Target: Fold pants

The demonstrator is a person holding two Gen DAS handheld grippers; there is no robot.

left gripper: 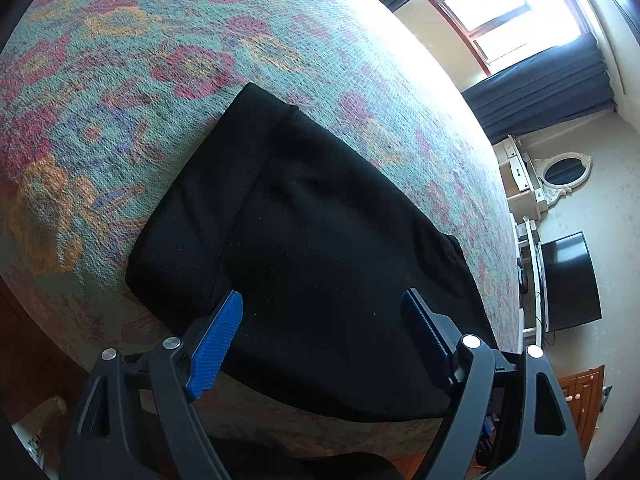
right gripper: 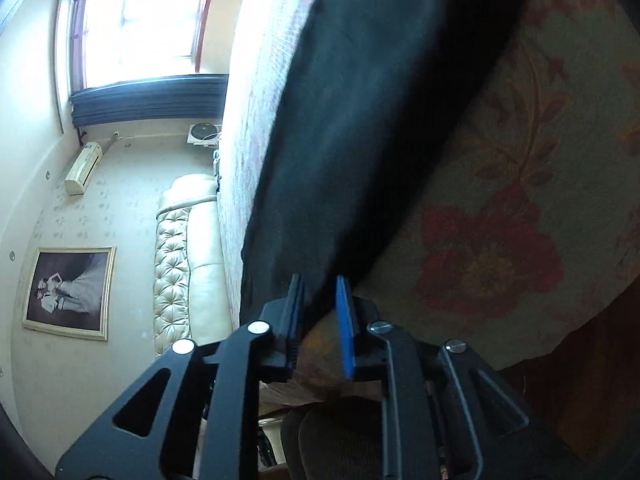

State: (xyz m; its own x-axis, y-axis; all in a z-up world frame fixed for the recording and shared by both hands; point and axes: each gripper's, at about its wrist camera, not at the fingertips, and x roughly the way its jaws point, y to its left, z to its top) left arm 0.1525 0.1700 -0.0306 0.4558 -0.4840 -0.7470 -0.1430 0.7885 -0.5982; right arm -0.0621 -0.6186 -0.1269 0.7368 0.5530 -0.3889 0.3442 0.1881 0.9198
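Note:
Black pants [left gripper: 320, 216] lie folded into a thick rectangle on a floral bedspread [left gripper: 120, 80], close to the bed's near edge. My left gripper [left gripper: 322, 302] hovers over the pants' near edge, open wide, its blue pads [left gripper: 218, 344] clear of the cloth. In the right wrist view the picture is rolled sideways and the pants [right gripper: 360, 120] run as a dark band along the bed's side. My right gripper [right gripper: 319, 282] is at the end of that band, jaws a narrow gap apart. The cloth's edge shows between the fingertips, with neither pad pressing on it.
The bedspread's side [right gripper: 500, 240] hangs down over the bed edge. Around the bed are a window with dark curtains [left gripper: 540, 92], a television [left gripper: 568, 280], a white mirror [left gripper: 564, 172], a tufted headboard [right gripper: 176, 256] and a framed picture [right gripper: 68, 292]. A dark wooden floor [left gripper: 28, 340] lies below.

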